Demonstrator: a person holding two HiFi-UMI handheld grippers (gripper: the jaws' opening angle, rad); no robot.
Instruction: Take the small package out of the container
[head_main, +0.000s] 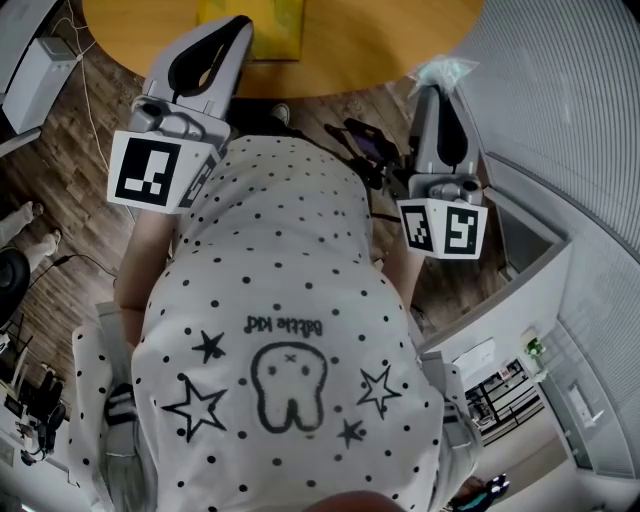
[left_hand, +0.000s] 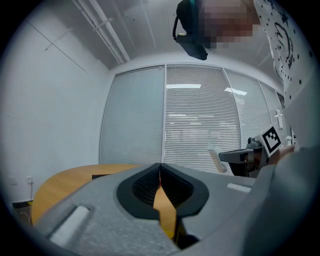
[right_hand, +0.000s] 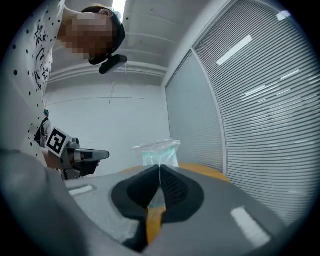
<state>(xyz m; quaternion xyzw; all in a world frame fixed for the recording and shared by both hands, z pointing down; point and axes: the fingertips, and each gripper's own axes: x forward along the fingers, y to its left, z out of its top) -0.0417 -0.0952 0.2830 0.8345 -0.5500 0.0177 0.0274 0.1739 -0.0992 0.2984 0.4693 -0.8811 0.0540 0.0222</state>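
The right claw (right_hand: 160, 169) pinches the small package (right_hand: 156, 151).
It is shut tight on this clear little bag, near the edge of the round wooden surface (head_main: 390, 45). The left claw (left_hand: 160, 167) is closed with nothing in it. A yellow thing (head_main: 268, 28), maybe the container, lies on the surface.

The person wears a white shirt (head_main: 290, 330) dotted black with stars and what looks like a cartoon tooth; the grey left gripper (left_hand: 160, 167) and right gripper (right_hand: 159, 169) have black pads (left_hand: 145, 187) and white cubes (head_main: 155, 170) with black square markers.
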